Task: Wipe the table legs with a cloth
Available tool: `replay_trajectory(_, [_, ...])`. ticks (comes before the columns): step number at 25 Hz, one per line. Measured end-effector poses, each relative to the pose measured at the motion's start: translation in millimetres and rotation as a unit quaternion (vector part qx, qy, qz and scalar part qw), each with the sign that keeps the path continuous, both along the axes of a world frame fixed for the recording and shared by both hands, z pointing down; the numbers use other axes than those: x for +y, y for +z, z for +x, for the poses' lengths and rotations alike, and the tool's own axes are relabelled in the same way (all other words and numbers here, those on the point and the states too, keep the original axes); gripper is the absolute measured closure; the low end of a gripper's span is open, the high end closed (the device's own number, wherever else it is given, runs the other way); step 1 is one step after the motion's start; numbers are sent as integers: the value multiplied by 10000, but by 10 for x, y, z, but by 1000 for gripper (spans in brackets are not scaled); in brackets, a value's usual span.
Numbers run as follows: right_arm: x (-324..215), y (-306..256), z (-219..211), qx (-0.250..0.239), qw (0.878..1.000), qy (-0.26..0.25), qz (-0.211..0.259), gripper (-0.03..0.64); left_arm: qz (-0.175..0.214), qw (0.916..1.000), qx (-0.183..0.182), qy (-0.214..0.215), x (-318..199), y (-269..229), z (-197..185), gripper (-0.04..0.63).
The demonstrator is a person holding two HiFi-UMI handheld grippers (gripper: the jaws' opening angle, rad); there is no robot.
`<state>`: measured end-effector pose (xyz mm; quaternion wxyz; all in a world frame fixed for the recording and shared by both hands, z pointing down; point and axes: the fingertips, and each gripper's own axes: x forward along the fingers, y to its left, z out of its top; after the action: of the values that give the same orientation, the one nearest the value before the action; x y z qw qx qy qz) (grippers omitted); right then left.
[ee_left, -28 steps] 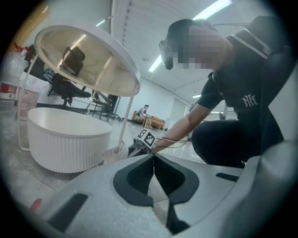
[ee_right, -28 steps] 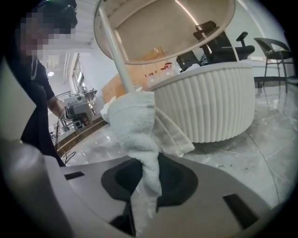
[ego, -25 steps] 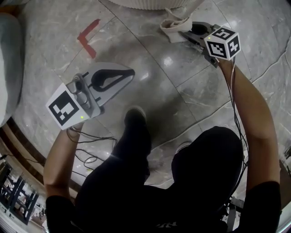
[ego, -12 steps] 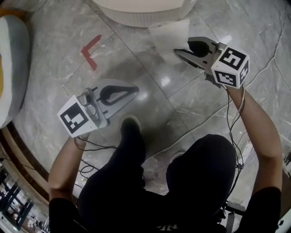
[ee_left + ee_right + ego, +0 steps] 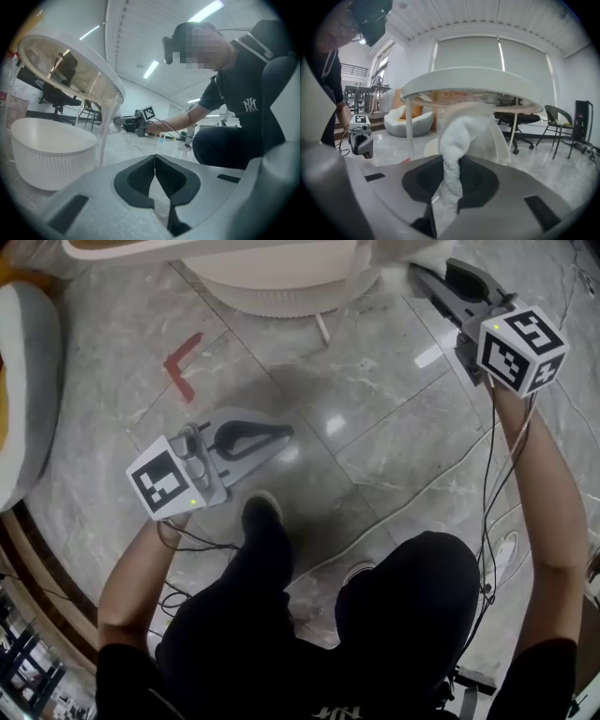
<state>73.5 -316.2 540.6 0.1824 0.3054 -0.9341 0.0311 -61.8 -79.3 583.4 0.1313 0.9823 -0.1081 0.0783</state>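
A round white table [image 5: 473,84] stands on thin white legs [image 5: 408,126] over a ribbed white base [image 5: 47,150]. In the right gripper view a fluffy white cloth [image 5: 461,131] hangs from my right gripper [image 5: 452,161], which is shut on it and raised toward the table, close to the far right leg [image 5: 513,136]. In the head view that gripper [image 5: 419,274] sits at the top right beside the table; the cloth is hidden there. My left gripper [image 5: 284,432] hovers low over the floor, shut and empty, its pads touching [image 5: 155,157]. One leg [image 5: 104,136] rises ahead of it.
A red L-shaped tape mark [image 5: 183,367] lies on the marble floor left of the base. A grey cushioned seat [image 5: 23,381] fills the left edge. Cables [image 5: 412,493] trail across the floor by the person's shoes [image 5: 262,512]. A black chair [image 5: 562,126] stands beyond the table.
My right gripper has lifted the cloth off the floor and carried it up and away toward the table. The left gripper has barely moved.
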Motion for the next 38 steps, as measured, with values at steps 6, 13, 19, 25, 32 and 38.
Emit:
replay_trajectory(6, [243, -250, -572, -414, 9869, -1315, 832, 545, -75, 10000, 46, -35, 33, -38, -36, 589])
replay_trajectory(13, [465, -341, -629, -62, 9702, -1992, 1379, 545, -161, 9998, -2, -149, 109, 43, -170, 590])
replay_trajectory(19, [477, -79, -682, 27, 9679, -2138, 1317, 546, -224, 9997, -14, -61, 74, 131, -108, 589])
replay_trajectory(25, [407, 352, -788, -29, 9767, -1983, 822, 546, -391, 9992, -2, -54, -71, 144, -224, 590])
replay_trajectory(32, [489, 980, -698, 103, 9805, -1903, 477, 546, -411, 9990, -160, 29, -81, 264, -201, 589])
replay_trajectory(38, [465, 1340, -741, 89, 9796, -1992, 250, 546, -511, 9985, -200, 16, -122, 353, -302, 589])
